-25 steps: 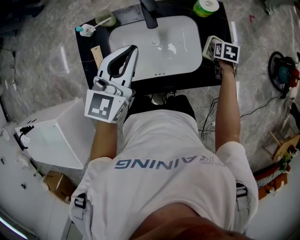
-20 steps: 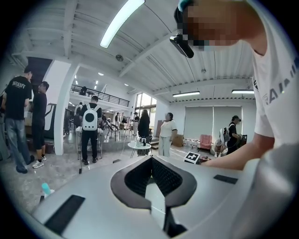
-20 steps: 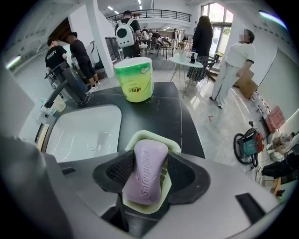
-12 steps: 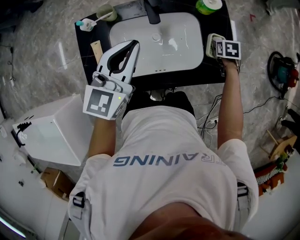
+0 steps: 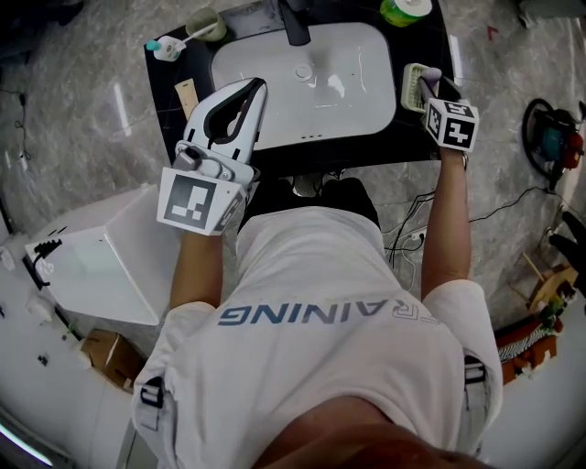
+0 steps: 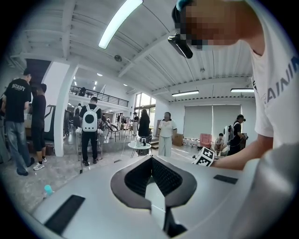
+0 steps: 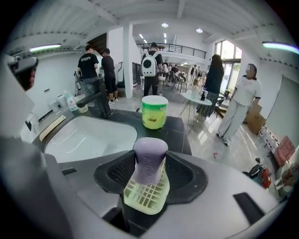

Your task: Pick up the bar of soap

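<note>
- Basin (image 5: 348,101) upper centre of the head view, sunk in the counter (image 5: 168,92); faucet (image 5: 293,23) behind it.
- Tub (image 5: 403,11) at the counter's top right corner.
- Soap dish (image 5: 409,81) just right of the basin.
- Bar of soap (image 7: 150,149) above the dish, between my right gripper's (image 7: 149,163) jaws.
- My left gripper (image 5: 259,87) over the basin's left edge.

Left gripper's (image 5: 260,86) jaws meet empty; right gripper's (image 7: 150,164) jaws, just closing, clamp the bar of soap (image 7: 150,150).

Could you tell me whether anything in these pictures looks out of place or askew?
Only the bar of soap: it stands on end over its soap dish rather than lying flat, because the right gripper, whose jaws have just been closing, grips its sides. Nothing looks spilled or damaged.
</note>
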The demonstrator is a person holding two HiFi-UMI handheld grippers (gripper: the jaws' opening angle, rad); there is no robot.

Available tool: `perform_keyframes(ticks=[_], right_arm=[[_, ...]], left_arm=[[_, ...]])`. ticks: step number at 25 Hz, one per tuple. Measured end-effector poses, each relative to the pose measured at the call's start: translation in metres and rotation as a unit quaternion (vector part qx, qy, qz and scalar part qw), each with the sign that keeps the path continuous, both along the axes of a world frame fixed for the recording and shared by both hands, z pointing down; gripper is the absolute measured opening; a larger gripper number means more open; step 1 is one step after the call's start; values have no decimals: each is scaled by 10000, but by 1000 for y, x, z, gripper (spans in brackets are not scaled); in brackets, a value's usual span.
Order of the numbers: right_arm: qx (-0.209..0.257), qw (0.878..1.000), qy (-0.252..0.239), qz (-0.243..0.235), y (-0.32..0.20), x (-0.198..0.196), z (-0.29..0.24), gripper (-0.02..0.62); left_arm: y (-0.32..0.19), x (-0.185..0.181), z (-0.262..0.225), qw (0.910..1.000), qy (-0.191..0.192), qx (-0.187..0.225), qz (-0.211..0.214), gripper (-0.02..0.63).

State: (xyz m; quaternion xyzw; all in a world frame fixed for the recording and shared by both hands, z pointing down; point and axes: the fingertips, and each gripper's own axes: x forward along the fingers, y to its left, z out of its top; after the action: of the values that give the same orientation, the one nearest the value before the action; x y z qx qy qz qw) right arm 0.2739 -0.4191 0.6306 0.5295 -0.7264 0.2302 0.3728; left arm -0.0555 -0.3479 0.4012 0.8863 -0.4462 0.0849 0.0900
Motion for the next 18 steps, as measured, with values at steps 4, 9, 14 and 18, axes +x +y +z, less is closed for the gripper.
perform_keyframes(ticks=[4,9,14,18], right_arm=[[533,9984,-166,-19,1,-2,-17,206],[1119,9920,-575,44,5,-6,-41,202],[1839,9767,-1106,-57,10,-17,-84,202],[2472,9564,-1552,-99,15,-26,-131,202]], left_arm=[[3,8,-5,10000,-3,48,81,2],[9,17,-7,9998,-58,60,167,2],[15,22,-13,9997,-77,121,221,2],[19,23,-19,9995,-90,176,252,2]])
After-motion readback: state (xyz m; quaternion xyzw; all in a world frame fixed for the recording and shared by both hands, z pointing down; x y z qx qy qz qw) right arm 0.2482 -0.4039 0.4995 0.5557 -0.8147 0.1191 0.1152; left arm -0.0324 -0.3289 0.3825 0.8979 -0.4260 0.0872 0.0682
